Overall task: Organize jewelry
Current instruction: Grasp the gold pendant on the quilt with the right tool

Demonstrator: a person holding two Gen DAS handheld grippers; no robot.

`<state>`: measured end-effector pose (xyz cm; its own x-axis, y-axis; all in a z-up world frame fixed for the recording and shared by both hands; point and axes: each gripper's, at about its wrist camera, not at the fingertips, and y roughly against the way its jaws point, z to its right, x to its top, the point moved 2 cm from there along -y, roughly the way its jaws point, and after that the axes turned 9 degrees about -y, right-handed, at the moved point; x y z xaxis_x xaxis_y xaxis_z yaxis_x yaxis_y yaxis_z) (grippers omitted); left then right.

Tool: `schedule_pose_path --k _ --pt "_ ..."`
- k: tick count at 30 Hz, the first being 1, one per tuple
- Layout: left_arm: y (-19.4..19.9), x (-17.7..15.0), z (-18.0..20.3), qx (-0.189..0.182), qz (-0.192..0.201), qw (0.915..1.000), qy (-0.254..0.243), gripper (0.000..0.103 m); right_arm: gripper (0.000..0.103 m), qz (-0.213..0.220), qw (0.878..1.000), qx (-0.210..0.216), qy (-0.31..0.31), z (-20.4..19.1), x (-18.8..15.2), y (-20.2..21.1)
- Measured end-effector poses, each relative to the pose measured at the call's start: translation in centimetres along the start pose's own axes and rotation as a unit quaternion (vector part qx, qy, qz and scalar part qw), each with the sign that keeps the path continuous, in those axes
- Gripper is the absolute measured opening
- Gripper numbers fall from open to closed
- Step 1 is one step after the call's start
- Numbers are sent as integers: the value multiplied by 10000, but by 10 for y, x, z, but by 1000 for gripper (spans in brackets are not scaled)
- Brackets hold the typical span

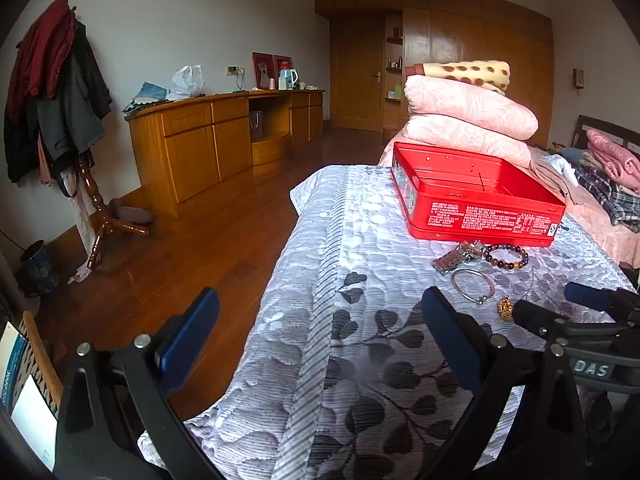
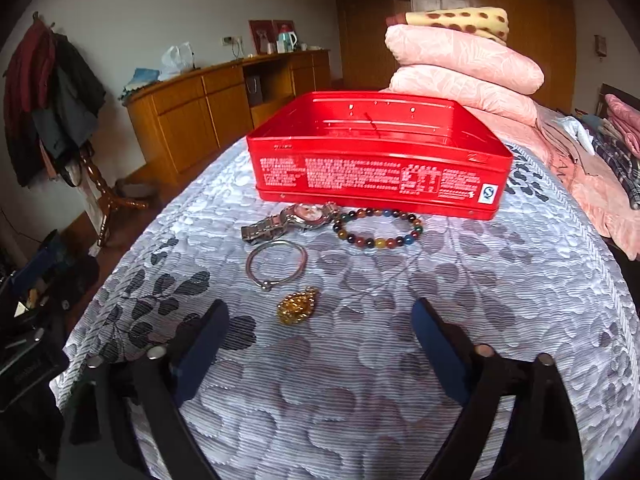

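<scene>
An open red tin box (image 2: pixel 380 160) stands on the grey leaf-patterned bedspread (image 2: pixel 360 380); it also shows in the left wrist view (image 1: pixel 476 204). In front of it lie a metal watch (image 2: pixel 288 220), a coloured bead bracelet (image 2: pixel 378 227), a silver bangle (image 2: pixel 276 264) and a gold pendant (image 2: pixel 298 306). My right gripper (image 2: pixel 320 320) is open and empty, just short of the pendant. My left gripper (image 1: pixel 320 312) is open and empty at the bed's left edge, left of the jewelry (image 1: pixel 480 264). The right gripper's fingers (image 1: pixel 588 296) show in the left wrist view.
Pink folded quilts (image 2: pixel 464 64) and a spotted blanket are stacked behind the box. Clothes (image 2: pixel 616 132) lie on the bed to the right. A wooden cabinet (image 1: pixel 224 140) and a coat stand (image 1: pixel 60 92) stand across the wooden floor to the left.
</scene>
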<state>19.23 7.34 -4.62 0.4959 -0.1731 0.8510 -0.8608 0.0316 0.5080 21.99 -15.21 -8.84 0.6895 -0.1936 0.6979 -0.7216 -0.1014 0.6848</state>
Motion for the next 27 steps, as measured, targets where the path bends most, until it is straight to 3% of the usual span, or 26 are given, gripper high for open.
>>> schedule_pose_path --k 3,10,13,20,27 --pt "-4 0 -1 -45 -13 10000 31 98 68 -248 9997 -22 -3 -2 -1 -12" --pt "-8 0 -1 -143 -26 9999 47 98 59 -458 9989 -9 -8 -4 -1 -22" --pt "-9 1 2 -144 -48 9999 17 98 51 -468 9989 -42 54 -6 0 -24" --pt "-11 5 10 -195 -117 9997 37 98 21 -484 9984 179 219 -7 -1 -21" --pt "-15 13 34 -419 -204 9989 49 98 21 -473 9981 386 98 7 2 -15"
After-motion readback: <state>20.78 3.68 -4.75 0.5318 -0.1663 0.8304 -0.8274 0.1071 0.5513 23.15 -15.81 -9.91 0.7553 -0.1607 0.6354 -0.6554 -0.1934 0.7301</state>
